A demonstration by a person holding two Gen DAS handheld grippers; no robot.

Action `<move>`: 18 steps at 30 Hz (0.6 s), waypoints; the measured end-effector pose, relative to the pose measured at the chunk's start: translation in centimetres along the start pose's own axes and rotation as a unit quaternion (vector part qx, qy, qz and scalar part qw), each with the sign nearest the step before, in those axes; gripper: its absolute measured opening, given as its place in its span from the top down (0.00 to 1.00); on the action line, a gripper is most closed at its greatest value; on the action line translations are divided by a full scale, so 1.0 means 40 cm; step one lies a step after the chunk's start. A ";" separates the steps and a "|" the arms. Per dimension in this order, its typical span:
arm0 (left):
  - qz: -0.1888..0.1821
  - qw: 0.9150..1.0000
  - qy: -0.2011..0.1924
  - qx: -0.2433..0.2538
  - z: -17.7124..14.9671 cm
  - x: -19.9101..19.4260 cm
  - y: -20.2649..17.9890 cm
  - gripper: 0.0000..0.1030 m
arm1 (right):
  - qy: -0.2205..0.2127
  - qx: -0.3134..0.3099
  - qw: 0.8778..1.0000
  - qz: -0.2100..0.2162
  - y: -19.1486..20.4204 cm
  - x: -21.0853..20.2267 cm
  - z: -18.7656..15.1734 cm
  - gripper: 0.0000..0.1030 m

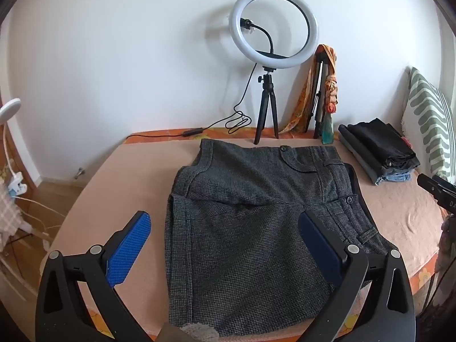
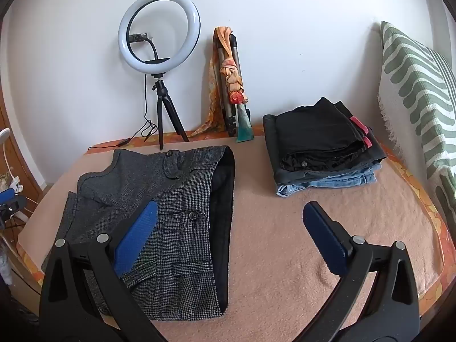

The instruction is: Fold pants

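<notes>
Grippers both spread wide, nothing held. Left gripper [image 1: 225, 228] hangs above the folded grey pants [image 1: 250, 228], blue pads [image 1: 129, 248] clear of the cloth. Right gripper [image 2: 228, 219] hangs over the pants' right edge and the peach blanket [image 2: 285, 242]. Pants lie flat mid-bed, waistband to the right, dark lining showing. Right view alone shows the whole clothes stack [image 2: 322, 145] and the green-striped pillow [image 2: 419, 85]; left view shows a white lamp [image 1: 8, 108]. Ring light [image 1: 273, 31] stands against the wall.

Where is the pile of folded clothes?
The pile of folded clothes sits on the bed's far right, beside the striped pillow, right of the grey pants.
</notes>
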State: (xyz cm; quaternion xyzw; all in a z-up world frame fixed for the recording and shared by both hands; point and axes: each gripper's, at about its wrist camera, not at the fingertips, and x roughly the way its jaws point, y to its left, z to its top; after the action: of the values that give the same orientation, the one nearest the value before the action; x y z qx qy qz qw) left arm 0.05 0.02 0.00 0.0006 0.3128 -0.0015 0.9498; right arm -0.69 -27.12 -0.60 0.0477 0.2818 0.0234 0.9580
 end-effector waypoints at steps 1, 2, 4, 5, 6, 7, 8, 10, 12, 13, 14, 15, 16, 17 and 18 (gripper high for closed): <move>-0.003 1.000 0.002 -0.002 0.001 0.002 0.001 0.00 | -0.001 -0.002 1.000 -0.003 0.001 0.000 0.000 0.00; -0.007 1.000 0.004 -0.004 0.002 0.004 0.003 0.00 | -0.002 -0.004 1.000 -0.004 0.002 0.000 0.000 0.00; -0.011 1.000 0.008 -0.009 0.005 0.011 0.009 0.00 | -0.001 -0.005 1.000 -0.006 0.003 0.004 0.000 0.00; -0.014 1.000 0.008 -0.018 0.015 0.015 0.030 0.00 | 0.000 -0.006 1.000 -0.005 0.003 0.005 -0.002 0.00; -0.014 1.000 0.002 -0.017 0.010 0.012 0.032 0.00 | -0.001 -0.008 1.000 -0.004 0.004 0.005 -0.004 0.00; -0.013 1.000 -0.002 -0.014 0.004 0.010 0.034 0.00 | -0.001 -0.010 1.000 -0.003 0.006 0.006 -0.004 0.00; -0.010 1.000 -0.008 -0.014 -0.003 -0.002 0.034 0.00 | -0.001 -0.011 1.000 -0.003 0.007 0.004 -0.004 0.00; -0.007 1.000 -0.007 -0.011 -0.011 0.006 0.031 0.00 | 0.001 -0.009 1.000 -0.001 0.003 0.003 -0.002 0.00; 0.000 1.000 -0.008 -0.008 -0.004 -0.002 0.020 0.00 | 0.001 -0.007 1.000 -0.002 0.002 0.003 -0.001 0.00; 0.001 1.000 -0.009 -0.008 -0.001 -0.003 0.020 0.00 | 0.003 -0.007 1.000 -0.002 0.002 0.006 0.000 0.00; 0.002 1.000 -0.009 -0.007 0.000 -0.003 0.018 0.00 | 0.004 -0.006 1.000 -0.002 0.001 0.010 0.001 0.00; 0.002 1.000 -0.010 -0.007 -0.001 -0.004 0.018 0.00 | 0.003 -0.007 1.000 -0.003 0.003 0.008 0.000 0.00; 0.002 1.000 -0.010 -0.007 0.000 -0.004 0.017 0.00 | 0.003 -0.007 1.000 -0.003 0.003 0.007 0.000 0.00; 0.003 1.000 -0.009 -0.007 -0.001 -0.005 0.016 0.00 | 0.003 -0.006 1.000 -0.003 0.003 0.007 0.000 0.00; 0.003 1.000 -0.010 -0.007 -0.001 -0.005 0.016 0.00 | 0.002 -0.006 1.000 -0.003 0.004 0.004 -0.001 0.00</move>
State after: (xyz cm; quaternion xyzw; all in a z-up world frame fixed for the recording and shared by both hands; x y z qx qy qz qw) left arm -0.14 0.67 0.08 -0.0055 0.3035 0.0035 0.9528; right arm -0.57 -26.94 -0.69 0.0414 0.2837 0.0226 0.9577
